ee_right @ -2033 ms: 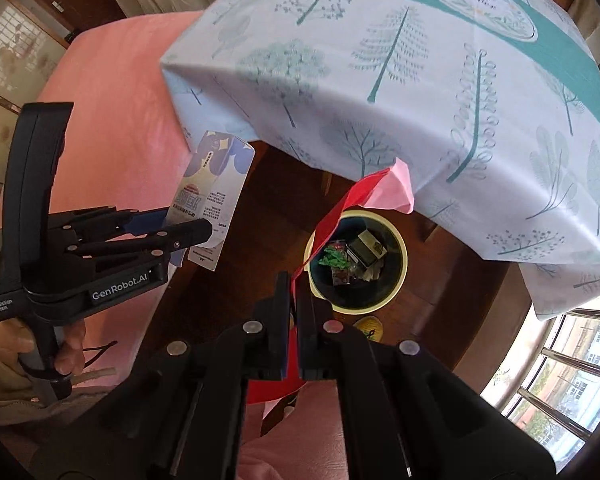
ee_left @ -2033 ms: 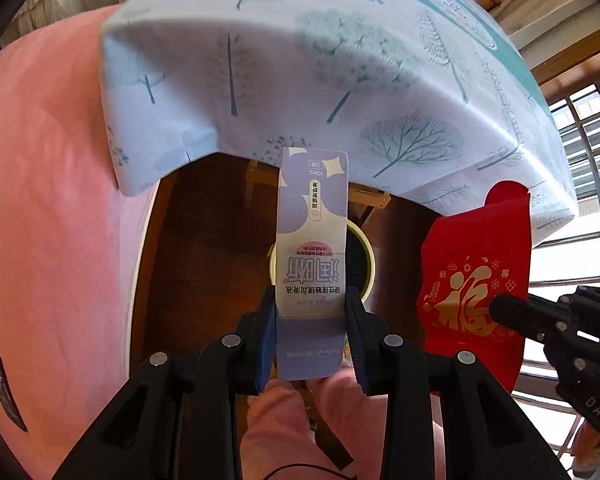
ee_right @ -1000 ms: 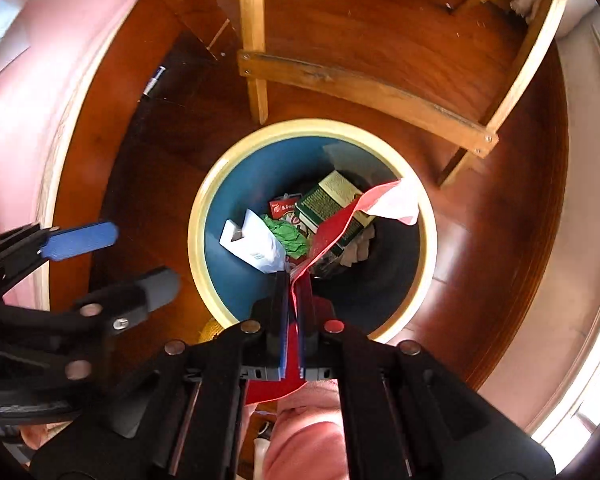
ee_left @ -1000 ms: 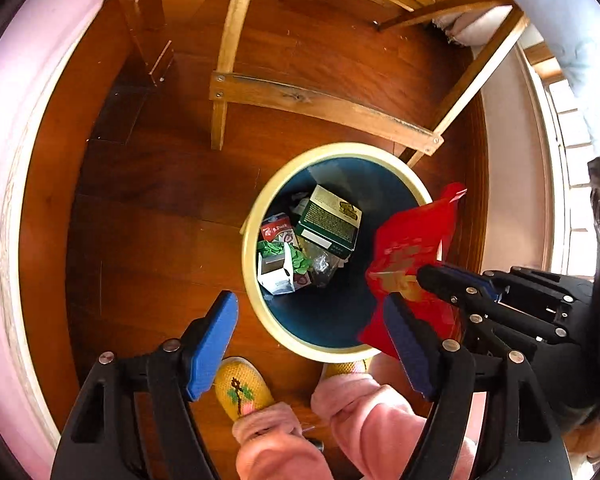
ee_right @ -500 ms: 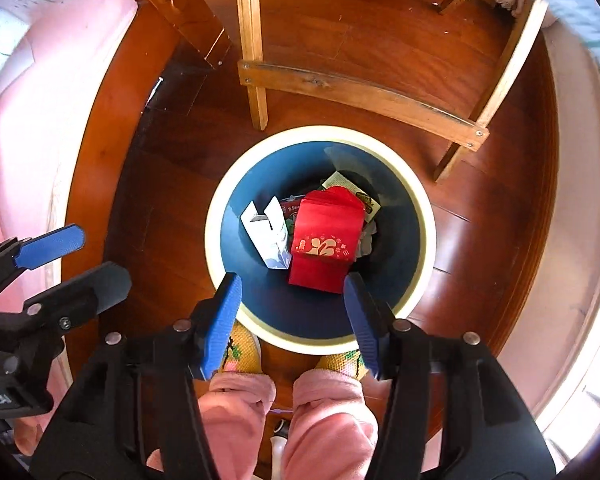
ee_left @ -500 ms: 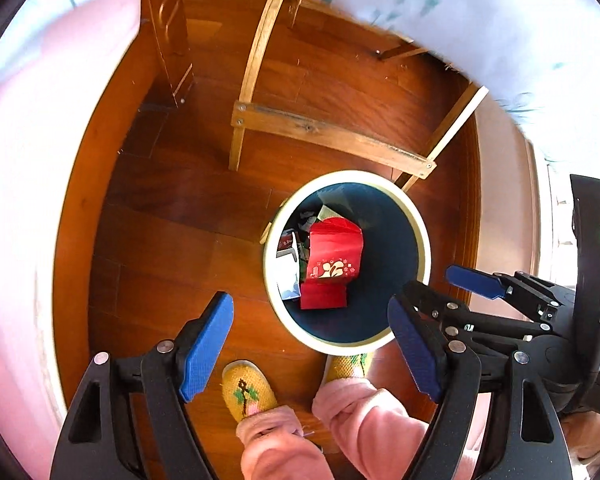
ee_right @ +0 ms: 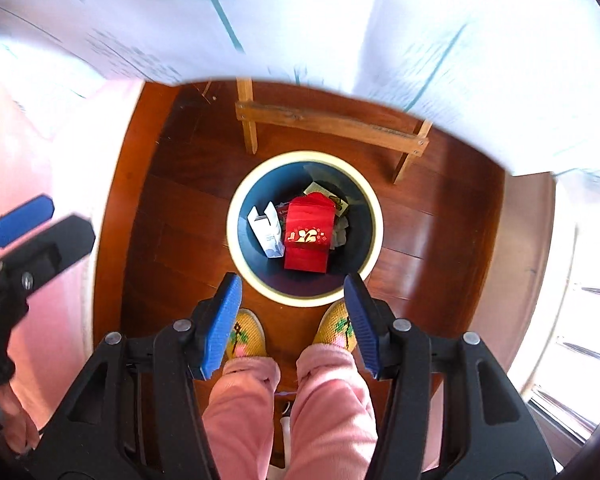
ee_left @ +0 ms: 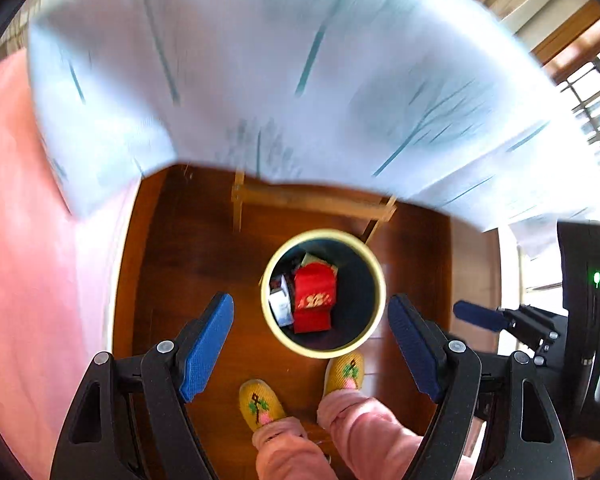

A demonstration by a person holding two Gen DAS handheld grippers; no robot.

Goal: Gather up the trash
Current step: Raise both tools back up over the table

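We see the red envelope (ee_right: 310, 236) lying in the bin (ee_right: 235, 216) beside a white carton (ee_right: 265, 232) (on the wooden floor). Right tool (ee_right: 293, 320) spread and empty, jaws just opened; left tool (ee_left: 310, 346) spread, empty.

a home room: wooden floor (ee_right: 171, 208), tree-print tablecloth (ee_left: 259, 80), slippered feet (ee_right: 245, 338).

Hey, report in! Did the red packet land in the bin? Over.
Both grippers, left and right, open, empty. Red packet inside bin, on other trash. Nothing blocking.
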